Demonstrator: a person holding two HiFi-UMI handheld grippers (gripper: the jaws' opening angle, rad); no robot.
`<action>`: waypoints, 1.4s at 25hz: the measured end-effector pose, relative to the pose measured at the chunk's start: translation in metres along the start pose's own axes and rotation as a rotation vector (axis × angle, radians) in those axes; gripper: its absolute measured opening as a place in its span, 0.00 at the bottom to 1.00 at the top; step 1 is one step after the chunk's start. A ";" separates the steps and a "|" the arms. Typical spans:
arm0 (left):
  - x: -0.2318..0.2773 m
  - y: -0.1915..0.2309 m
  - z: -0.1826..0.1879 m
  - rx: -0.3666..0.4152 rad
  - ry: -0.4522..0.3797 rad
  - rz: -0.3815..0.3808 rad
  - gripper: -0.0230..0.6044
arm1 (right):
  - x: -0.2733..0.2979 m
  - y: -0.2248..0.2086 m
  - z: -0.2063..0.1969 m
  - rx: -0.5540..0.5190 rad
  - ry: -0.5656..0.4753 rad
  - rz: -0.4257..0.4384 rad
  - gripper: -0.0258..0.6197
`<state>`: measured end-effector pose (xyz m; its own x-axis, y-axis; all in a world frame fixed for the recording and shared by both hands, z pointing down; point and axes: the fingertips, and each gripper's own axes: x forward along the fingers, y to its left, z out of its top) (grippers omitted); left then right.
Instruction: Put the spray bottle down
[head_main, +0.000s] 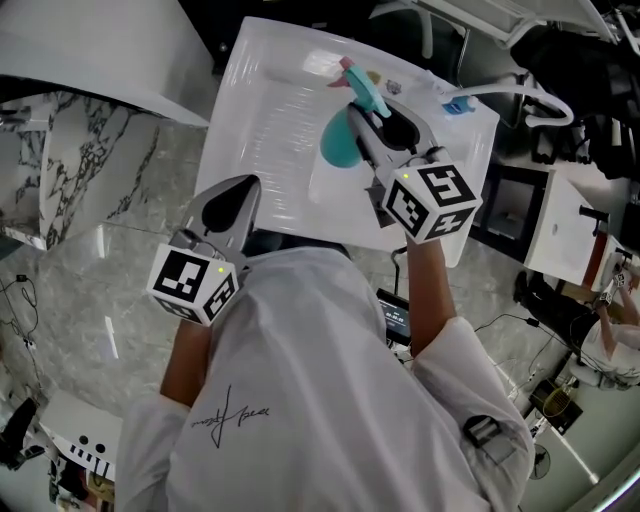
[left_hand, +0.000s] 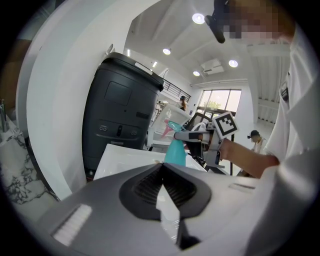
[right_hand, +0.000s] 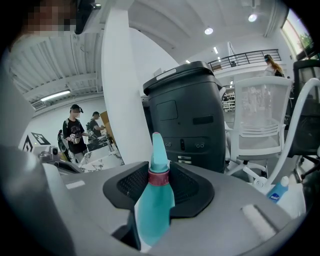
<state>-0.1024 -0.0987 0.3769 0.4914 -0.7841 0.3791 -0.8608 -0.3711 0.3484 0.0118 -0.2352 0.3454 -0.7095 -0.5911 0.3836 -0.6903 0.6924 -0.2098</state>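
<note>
Right claw (right_hand: 159, 181) is clenched on the neck of the teal spray bottle (right_hand: 152, 212), holding it upright over the white surface (head_main: 268, 92); whether the base touches cannot be told. Left claw (left_hand: 161, 172) is clenched on nothing, by the surface's near edge. Grey marbled floor (head_main: 110, 290) lies around. Past the surface stand a tall black bin (right_hand: 192, 117), a white mesh chair (right_hand: 260, 122) and a white pillar (right_hand: 120, 95). Two people (right_hand: 75, 132) stand farther off.

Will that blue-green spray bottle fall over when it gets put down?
Probably not: the spray bottle is wider at its body than at the neck, where the right gripper clamps it. Its smooth plastic may be slippery, and it likely feels light.
</note>
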 end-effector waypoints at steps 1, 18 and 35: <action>0.000 0.001 0.000 0.000 0.000 0.000 0.09 | 0.001 -0.001 0.001 -0.002 0.001 0.000 0.23; 0.001 0.009 -0.009 -0.035 0.019 0.051 0.09 | 0.028 -0.013 -0.001 -0.030 0.036 0.032 0.23; 0.010 0.022 -0.009 -0.065 0.034 0.064 0.09 | 0.071 -0.020 0.001 0.000 0.053 0.066 0.23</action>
<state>-0.1151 -0.1099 0.3957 0.4408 -0.7876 0.4304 -0.8806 -0.2868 0.3772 -0.0252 -0.2914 0.3761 -0.7450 -0.5212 0.4163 -0.6422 0.7291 -0.2365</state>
